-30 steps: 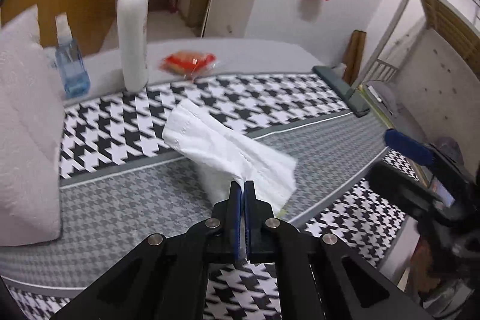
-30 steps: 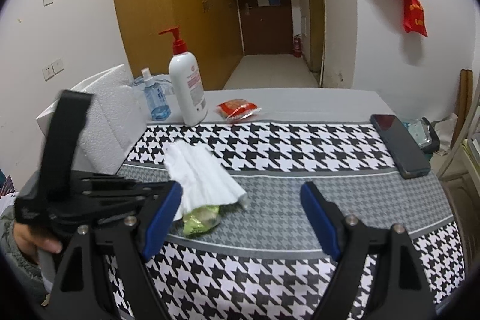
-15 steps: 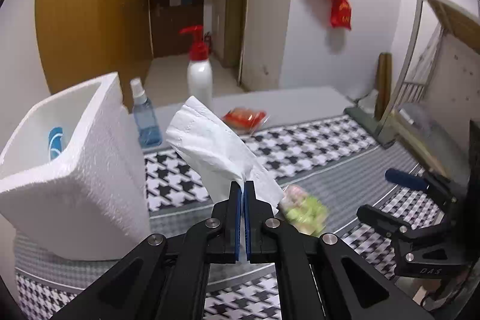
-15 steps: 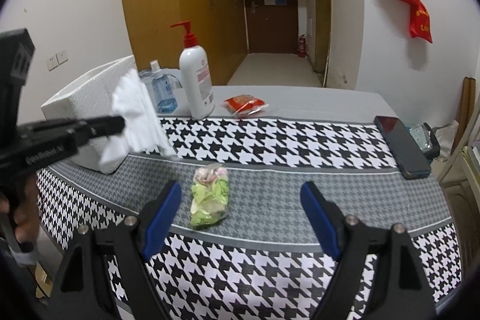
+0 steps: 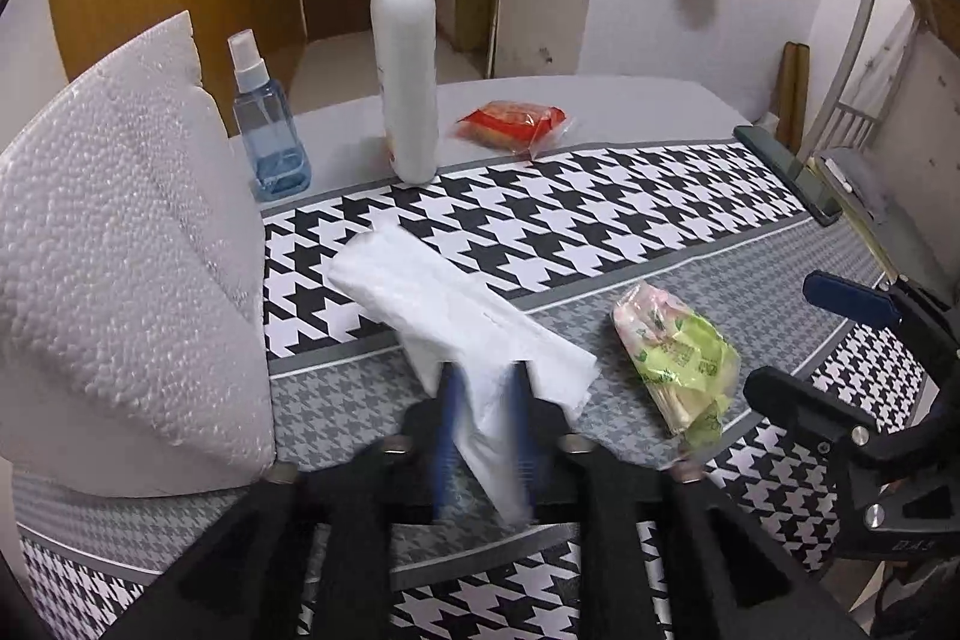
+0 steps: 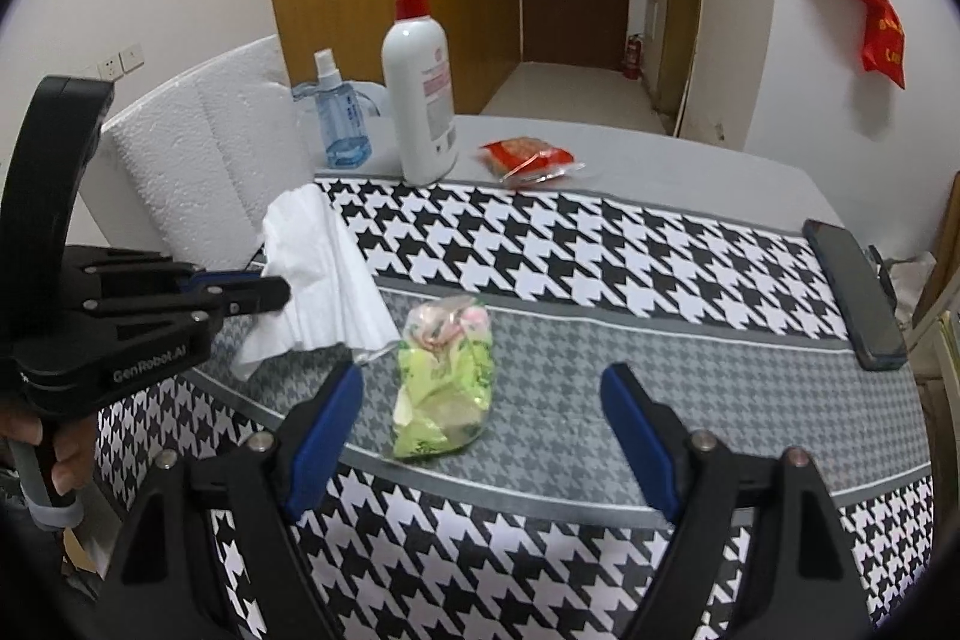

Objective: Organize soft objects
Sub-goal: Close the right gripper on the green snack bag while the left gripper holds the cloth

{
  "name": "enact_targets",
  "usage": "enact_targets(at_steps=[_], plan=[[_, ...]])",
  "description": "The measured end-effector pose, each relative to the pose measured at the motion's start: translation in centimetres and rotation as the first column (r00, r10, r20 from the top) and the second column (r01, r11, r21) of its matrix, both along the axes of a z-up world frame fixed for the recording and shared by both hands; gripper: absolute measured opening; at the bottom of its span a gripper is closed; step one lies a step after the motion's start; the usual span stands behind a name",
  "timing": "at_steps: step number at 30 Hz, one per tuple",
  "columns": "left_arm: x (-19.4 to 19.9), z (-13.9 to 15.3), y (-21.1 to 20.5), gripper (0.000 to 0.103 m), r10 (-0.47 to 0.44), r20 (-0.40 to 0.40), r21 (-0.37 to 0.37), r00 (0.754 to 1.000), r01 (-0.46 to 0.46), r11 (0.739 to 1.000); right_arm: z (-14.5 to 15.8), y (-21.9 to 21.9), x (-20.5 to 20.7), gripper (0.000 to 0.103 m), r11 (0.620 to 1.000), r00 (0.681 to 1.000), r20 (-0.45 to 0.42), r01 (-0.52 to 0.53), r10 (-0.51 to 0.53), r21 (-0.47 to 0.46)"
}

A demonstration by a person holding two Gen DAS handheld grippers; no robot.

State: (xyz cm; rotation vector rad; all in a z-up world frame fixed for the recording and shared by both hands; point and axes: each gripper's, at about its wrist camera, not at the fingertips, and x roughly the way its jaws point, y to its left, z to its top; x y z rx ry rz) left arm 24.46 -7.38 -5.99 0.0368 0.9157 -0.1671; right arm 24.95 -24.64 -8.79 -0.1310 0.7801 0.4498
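Left gripper [image 5: 483, 415] had just been opening; white tissue [image 5: 456, 316] sat loose between its parted, blurred jaws, draped over the houndstooth tablecloth [image 5: 600, 220] beside the foam box [image 5: 120, 268]. Right gripper [image 6: 480, 400] was spread wide, empty, hovering over the green snack packet [image 6: 444, 376] lying on the cloth.

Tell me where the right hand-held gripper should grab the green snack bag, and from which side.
Grip the green snack bag across its narrow middle, coming from above. It lies flat, long axis running away from the right hand-held gripper, whose wide-open jaws already straddle it.
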Motion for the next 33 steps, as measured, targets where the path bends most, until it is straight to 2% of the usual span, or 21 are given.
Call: enact_targets(at_steps=[1, 3, 7, 13, 14, 18, 19, 21, 24, 28, 31, 33], plan=[[0.0, 0.1, 0.1, 0.055, 0.006, 0.007, -0.004, 1.0, -0.006, 1.0, 0.0, 0.0, 0.1, 0.085, 1.0, 1.0, -0.002, 0.0, 0.0, 0.0], [-0.1, 0.5, 0.2, 0.067, 0.013, 0.028, -0.025, 1.0, -0.012, 1.0, -0.1, 0.1, 0.4, 0.085, 1.0, 1.0, -0.004, -0.001, 0.001, -0.004], [0.9, 0.3, 0.2, 0.067, 0.048, 0.009, -0.053, 0.999, -0.048, 0.997, -0.3, 0.5, 0.8, 0.085, 1.0, 1.0, -0.009, -0.012, 0.012, -0.009], [3.1, -2.0, 0.8, 0.066, 0.133, -0.081, -0.046, 0.988, -0.137, 0.99, -0.6, 1.2, 1.1, 0.085, 1.0, 1.0, -0.015, -0.028, 0.028, -0.012], [3.3, -2.4, 1.0, 0.064, 0.143, -0.094, -0.046, 0.985, -0.147, 0.988, -0.7, 1.3, 1.1, 0.085, 0.999, 0.999, -0.016, -0.031, 0.031, -0.014], [3.7, -3.5, 1.4, 0.04, 0.162, -0.138, -0.039, 0.977, -0.169, 0.985, -1.0, 1.6, 1.3, 0.085, 0.999, 0.999, -0.025, -0.038, 0.038, -0.024], [3.7, -3.4, 1.3, 0.031, 0.166, -0.124, -0.033, 0.978, -0.171, 0.985, -1.0, 1.7, 1.4, 0.085, 0.999, 0.999, -0.026, -0.039, 0.038, -0.025], [3.7, -3.5, 1.2, 0.025, 0.157, -0.126, -0.034, 0.98, -0.162, 0.986, -1.1, 1.8, 1.5, 0.085, 0.999, 0.999, -0.028, -0.04, 0.039, -0.029], [3.6, -3.6, 0.8, 0.009, 0.137, -0.114, -0.033, 0.984, -0.142, 0.989, -1.4, 2.1, 1.6, 0.085, 0.998, 0.998, -0.035, -0.046, 0.044, -0.039], [3.3, -3.6, 0.3, 0.005, 0.102, -0.08, -0.031, 0.992, -0.104, 0.994, -1.6, 2.6, 1.8, 0.084, 0.997, 0.998, -0.032, -0.051, 0.049, -0.051], [3.0, -3.2, 0.1, 0.005, 0.068, -0.058, -0.052, 0.996, -0.071, 0.996, -1.9, 3.1, 1.9, 0.078, 0.996, 0.998, -0.038, -0.061, 0.058, -0.068], [2.7, -2.8, 0.2, 0.005, 0.061, -0.032, -0.065, 0.998, -0.063, 0.996, -2.2, 3.2, 2.1, 0.069, 0.995, 0.996, -0.055, -0.068, 0.064, -0.074]])
